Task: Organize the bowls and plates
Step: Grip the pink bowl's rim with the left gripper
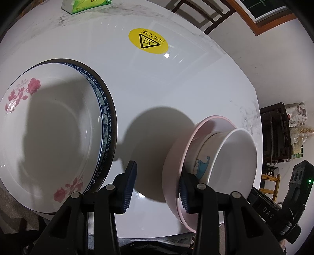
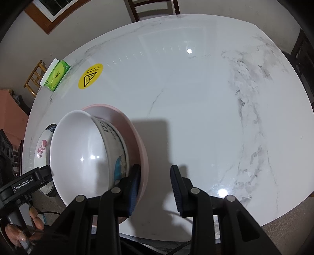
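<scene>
A stack of plates lies on the white marble table (image 1: 157, 88) at the left: a rose-patterned plate (image 1: 49, 125) on a blue-rimmed plate (image 1: 107, 121). A white cartoon-printed bowl (image 1: 231, 160) sits nested in a pink bowl (image 1: 176, 166) near the table's front edge. My left gripper (image 1: 157, 188) is open, its right finger at the pink bowl's rim. In the right wrist view the white bowl (image 2: 82, 157) sits in the pink bowl (image 2: 137, 141). My right gripper (image 2: 156, 192) is open, its left finger against the pink bowl's side. The plates (image 2: 42, 151) show behind the bowls.
A green tissue box (image 2: 57, 75) and a round yellow warning sticker (image 2: 90, 78) are at the table's far side. Dark wooden chairs (image 2: 155, 7) stand beyond the table. The left handheld gripper body (image 2: 23, 184) is at the lower left of the right wrist view.
</scene>
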`<move>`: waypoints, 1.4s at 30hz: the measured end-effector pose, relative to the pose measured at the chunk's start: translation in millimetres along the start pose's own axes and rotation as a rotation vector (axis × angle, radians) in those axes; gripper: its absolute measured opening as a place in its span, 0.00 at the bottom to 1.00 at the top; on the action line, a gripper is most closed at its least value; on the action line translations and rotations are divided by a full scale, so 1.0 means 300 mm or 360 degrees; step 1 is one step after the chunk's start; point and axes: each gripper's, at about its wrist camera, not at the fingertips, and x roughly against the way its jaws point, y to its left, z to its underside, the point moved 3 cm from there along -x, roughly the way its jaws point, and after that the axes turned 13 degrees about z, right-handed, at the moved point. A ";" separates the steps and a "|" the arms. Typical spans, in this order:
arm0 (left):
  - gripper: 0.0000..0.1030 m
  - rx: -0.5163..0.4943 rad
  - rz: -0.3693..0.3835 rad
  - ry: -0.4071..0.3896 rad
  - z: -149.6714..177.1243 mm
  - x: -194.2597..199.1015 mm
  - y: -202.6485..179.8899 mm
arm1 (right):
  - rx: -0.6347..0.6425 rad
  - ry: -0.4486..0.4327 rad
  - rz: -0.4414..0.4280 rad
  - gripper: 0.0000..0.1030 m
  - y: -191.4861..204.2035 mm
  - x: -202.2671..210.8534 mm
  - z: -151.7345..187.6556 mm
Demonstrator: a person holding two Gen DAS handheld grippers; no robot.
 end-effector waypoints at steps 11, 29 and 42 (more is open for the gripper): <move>0.34 -0.0006 -0.0002 0.0001 -0.004 0.000 -0.011 | -0.0002 0.0027 0.0035 0.31 0.006 -0.003 -0.001; 0.07 -0.0082 0.0027 -0.0005 -0.006 -0.016 -0.059 | 0.0004 -0.0011 -0.0008 0.11 0.028 0.003 0.012; 0.06 -0.0078 0.0020 -0.0011 -0.005 -0.014 -0.055 | -0.0027 -0.0005 -0.0010 0.08 0.030 0.002 0.009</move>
